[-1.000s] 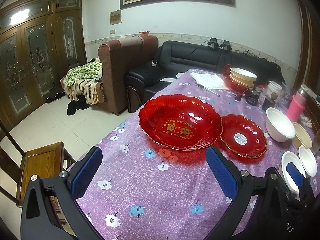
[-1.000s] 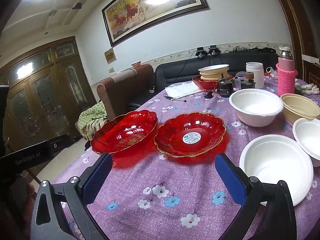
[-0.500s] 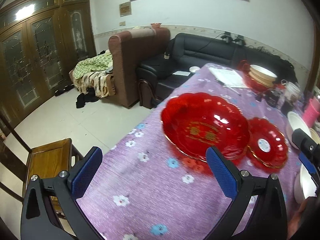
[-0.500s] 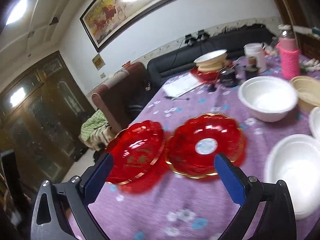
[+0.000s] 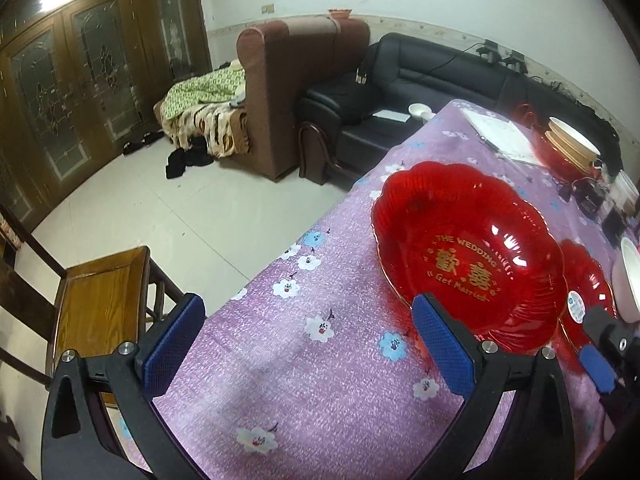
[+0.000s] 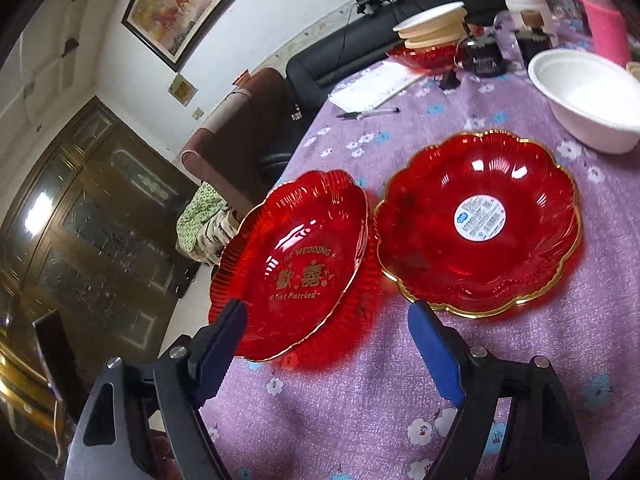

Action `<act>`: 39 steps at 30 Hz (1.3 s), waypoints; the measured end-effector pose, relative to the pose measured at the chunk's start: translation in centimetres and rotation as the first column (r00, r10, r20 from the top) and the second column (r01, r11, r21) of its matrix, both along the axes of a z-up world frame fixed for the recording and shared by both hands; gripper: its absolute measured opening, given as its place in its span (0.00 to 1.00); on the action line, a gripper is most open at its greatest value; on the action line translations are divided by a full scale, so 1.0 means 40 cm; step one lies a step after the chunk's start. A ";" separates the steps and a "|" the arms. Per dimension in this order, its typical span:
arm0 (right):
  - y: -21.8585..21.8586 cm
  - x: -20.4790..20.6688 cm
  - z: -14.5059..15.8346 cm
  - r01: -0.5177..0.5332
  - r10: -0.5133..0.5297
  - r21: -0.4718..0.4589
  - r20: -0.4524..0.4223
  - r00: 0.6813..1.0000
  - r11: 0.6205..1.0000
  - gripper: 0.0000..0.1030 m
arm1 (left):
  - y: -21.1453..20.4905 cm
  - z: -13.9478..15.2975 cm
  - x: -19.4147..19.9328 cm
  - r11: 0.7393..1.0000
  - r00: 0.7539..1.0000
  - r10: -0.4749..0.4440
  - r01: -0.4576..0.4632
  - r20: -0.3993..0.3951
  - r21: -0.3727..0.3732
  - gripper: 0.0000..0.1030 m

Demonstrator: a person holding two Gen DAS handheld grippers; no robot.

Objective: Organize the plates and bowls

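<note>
A large red scalloped plate with gold wedding lettering [image 5: 468, 248] [image 6: 296, 264] lies on the purple floral tablecloth [image 5: 320, 392]. A smaller red gold-rimmed plate with a round sticker [image 6: 480, 220] [image 5: 586, 300] lies right beside it. My left gripper [image 5: 306, 344] is open and empty over the cloth, just left of the large plate's near rim. My right gripper [image 6: 330, 348] is open and empty, its jaws standing on either side of the large plate's near rim without closing. The right gripper also shows at the left wrist view's right edge [image 5: 604, 356].
A white bowl [image 6: 588, 96] sits behind the sticker plate. At the far end stand stacked bowls on a red dish [image 6: 432, 32], papers and a pen [image 6: 368, 114], cups and a pink bottle [image 6: 608, 24]. A wooden chair [image 5: 100, 300] stands by the table's left edge.
Both grippers moved left and closer to the table. The right gripper swung from the sticker plate toward the wedding plate's near rim. The plates stayed put.
</note>
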State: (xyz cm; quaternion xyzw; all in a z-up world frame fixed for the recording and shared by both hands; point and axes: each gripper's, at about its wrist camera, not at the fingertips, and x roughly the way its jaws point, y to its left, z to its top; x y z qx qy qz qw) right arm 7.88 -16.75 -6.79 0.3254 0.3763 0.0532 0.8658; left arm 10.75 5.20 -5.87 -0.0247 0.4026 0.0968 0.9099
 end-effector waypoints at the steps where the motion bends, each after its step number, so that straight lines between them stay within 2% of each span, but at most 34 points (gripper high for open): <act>1: 0.001 0.004 -0.004 -0.004 0.004 0.009 -0.008 1.000 1.000 0.81 | 0.000 -0.002 0.005 1.000 1.000 0.002 -0.002 -0.005 -0.002 1.00; 18: 0.016 0.075 -0.037 0.005 0.007 0.132 -0.088 0.996 0.991 0.81 | -0.033 -0.012 0.090 1.000 1.000 -0.008 0.008 -0.021 -0.007 1.00; 29: 0.021 0.107 -0.060 0.002 0.015 0.153 -0.114 0.993 0.988 0.81 | -0.038 -0.036 0.127 0.999 0.998 -0.013 0.011 -0.061 -0.032 1.00; 34: 0.025 0.122 -0.073 0.000 0.023 0.172 -0.129 0.991 0.985 0.81 | -0.042 -0.059 0.149 0.998 0.995 -0.016 0.011 -0.097 -0.056 1.00; 39: 0.031 0.146 -0.093 -0.003 0.036 0.206 -0.158 0.987 0.978 0.81 | -0.042 -0.103 0.176 0.996 0.985 -0.022 0.007 -0.171 -0.089 1.00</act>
